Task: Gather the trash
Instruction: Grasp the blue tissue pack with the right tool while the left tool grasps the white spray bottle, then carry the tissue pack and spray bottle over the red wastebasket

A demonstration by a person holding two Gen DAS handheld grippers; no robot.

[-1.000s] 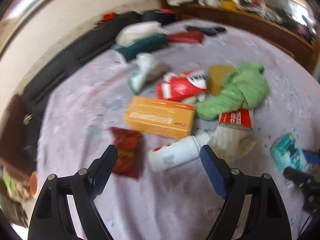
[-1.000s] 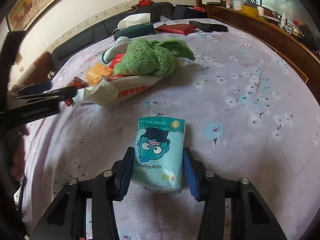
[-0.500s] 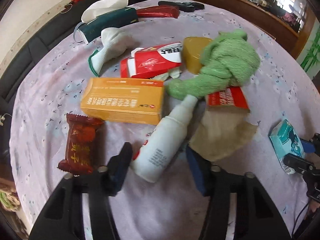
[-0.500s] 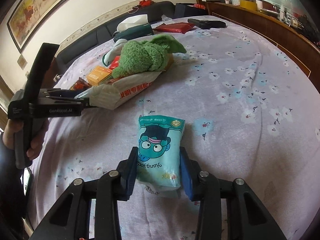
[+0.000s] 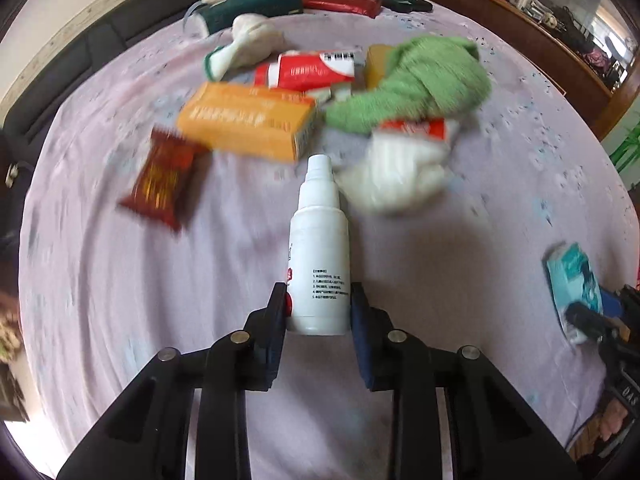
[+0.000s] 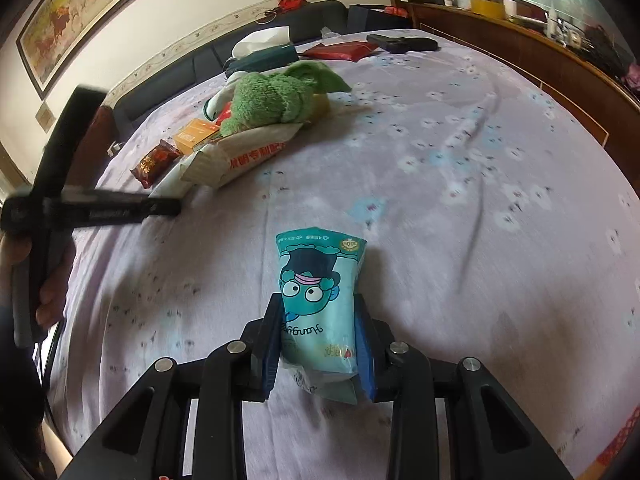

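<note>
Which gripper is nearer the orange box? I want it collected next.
Left. The left gripper, clamping the white bottle, faces the orange box; the right gripper sits farther off.

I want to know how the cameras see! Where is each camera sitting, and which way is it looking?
Left wrist view: sits on the left gripper, looking forward along its fingers, which clamp the white bottle; the right gripper shows at the right edge.
Right wrist view: sits on the right gripper, looking along its fingers, which clamp the teal packet; the person's hand shows holding the left gripper.
Both see the green towel, the orange box and the purple tablecloth.
</note>
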